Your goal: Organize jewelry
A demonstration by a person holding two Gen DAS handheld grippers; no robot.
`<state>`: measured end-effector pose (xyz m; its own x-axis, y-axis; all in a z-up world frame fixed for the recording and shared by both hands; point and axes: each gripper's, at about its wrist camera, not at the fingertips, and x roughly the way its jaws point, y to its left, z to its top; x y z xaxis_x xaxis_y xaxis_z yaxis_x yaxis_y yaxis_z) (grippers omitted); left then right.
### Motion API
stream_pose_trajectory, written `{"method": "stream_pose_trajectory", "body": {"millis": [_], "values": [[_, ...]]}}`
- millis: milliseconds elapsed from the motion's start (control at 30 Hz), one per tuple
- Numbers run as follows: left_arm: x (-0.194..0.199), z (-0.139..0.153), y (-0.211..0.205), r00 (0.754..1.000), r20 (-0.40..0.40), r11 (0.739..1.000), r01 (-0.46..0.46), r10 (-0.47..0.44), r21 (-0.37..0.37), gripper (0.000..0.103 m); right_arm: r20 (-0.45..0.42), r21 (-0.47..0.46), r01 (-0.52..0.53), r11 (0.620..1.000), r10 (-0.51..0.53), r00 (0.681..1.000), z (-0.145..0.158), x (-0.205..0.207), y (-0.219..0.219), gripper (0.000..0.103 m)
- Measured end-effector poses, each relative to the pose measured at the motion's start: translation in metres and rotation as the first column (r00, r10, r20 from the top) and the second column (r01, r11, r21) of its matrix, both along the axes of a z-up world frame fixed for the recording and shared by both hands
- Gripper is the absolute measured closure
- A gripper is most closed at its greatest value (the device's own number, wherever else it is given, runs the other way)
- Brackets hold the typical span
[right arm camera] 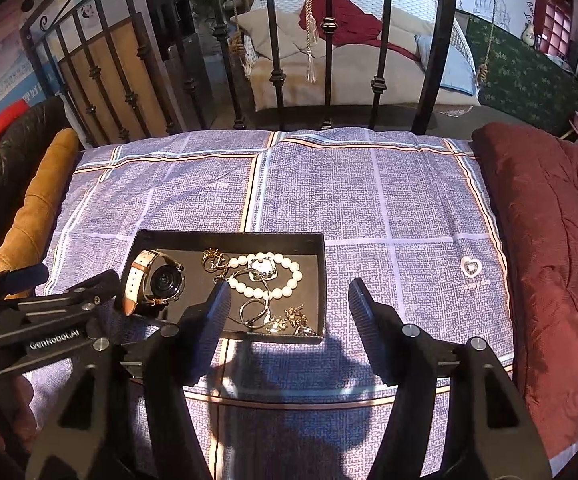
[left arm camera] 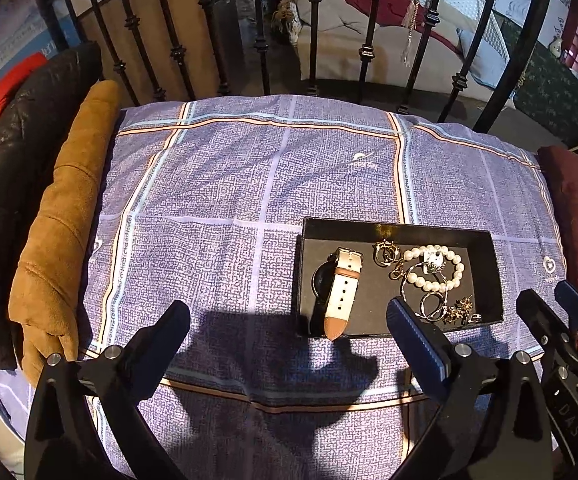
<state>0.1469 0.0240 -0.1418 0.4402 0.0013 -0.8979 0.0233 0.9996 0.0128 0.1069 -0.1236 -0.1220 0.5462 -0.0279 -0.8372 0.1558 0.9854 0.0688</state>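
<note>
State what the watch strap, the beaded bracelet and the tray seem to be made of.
Watch strap: probably leather, white face over tan backing, punched holes. Beaded bracelet: pearl-like beads, glossy white; real or imitation unclear. Tray: likely matte black card, thin straight walls.

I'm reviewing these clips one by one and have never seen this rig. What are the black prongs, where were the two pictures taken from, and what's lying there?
Each picture comes from a fisheye camera mounted on a handheld two-finger gripper, looking along its fingers. The prongs are those fingers: the left gripper and the right gripper, both open and holding nothing. On the purple plaid cloth sits a black tray containing a wristwatch, a pearl bracelet, gold rings and small earrings.
</note>
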Motion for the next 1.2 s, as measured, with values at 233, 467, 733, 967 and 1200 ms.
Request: {"method": "stream_pose_trajectory", "body": {"millis": [233,467,733,967,1200], "values": [[-0.007,0.007,0.000,1.000,0.023,1.000,0.009,-0.010,0.028,0.006,-0.014,0.002,0.003,1.000,-0.003,1.000,-0.001,-0.007,0.003,0.042],[-0.014,0.007,-0.004,0.999,0.030,0.998,0.038,-0.039,0.051,0.006,-0.013,0.004,0.000,1.000,0.000,1.000,0.000,-0.008,0.004,0.042],[-0.018,0.010,-0.005,0.998,0.040,0.997,0.043,-0.046,0.061,0.006,-0.011,0.006,-0.003,1.000,0.003,1.000,0.000,-0.008,0.005,0.042],[-0.019,0.012,-0.005,0.998,0.048,0.997,0.031,-0.034,0.070,0.006,-0.006,0.002,-0.008,1.000,0.008,1.000,0.002,-0.007,0.005,0.042],[-0.018,0.012,-0.004,0.998,0.046,0.998,0.028,-0.030,0.063,0.006,-0.003,0.003,-0.007,1.000,0.007,1.000,0.002,-0.007,0.005,0.042]]}}
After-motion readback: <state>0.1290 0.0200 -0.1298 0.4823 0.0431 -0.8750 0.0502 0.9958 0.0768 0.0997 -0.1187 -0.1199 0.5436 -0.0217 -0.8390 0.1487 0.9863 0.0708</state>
